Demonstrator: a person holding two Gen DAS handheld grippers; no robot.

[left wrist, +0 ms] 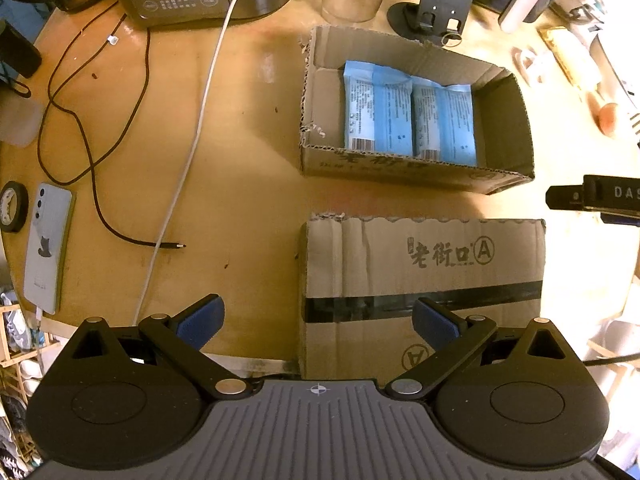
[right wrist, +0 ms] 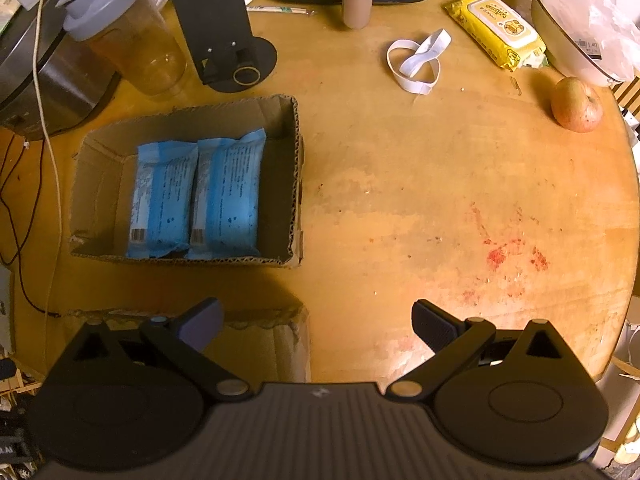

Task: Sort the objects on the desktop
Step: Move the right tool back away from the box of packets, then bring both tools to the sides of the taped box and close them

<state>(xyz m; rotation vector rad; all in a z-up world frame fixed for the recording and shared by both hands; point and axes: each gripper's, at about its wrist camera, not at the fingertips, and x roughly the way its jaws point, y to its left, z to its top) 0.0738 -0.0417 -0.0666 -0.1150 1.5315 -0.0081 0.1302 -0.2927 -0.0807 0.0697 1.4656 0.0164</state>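
Round wooden table carries an open carton with two blue packs laid flat side by side inside, likely already sorted, yellow wipes pack loose at far edge, left gripper and right gripper both spread wide, empty.

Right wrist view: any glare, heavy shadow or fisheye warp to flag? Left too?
Right wrist view: warm yellow cast, a bright glare patch on the table, dark shadow inside the open box, and the table edge bows from the fisheye. Left wrist view: same cast, corners black, the print on the blue packs too soft to read.
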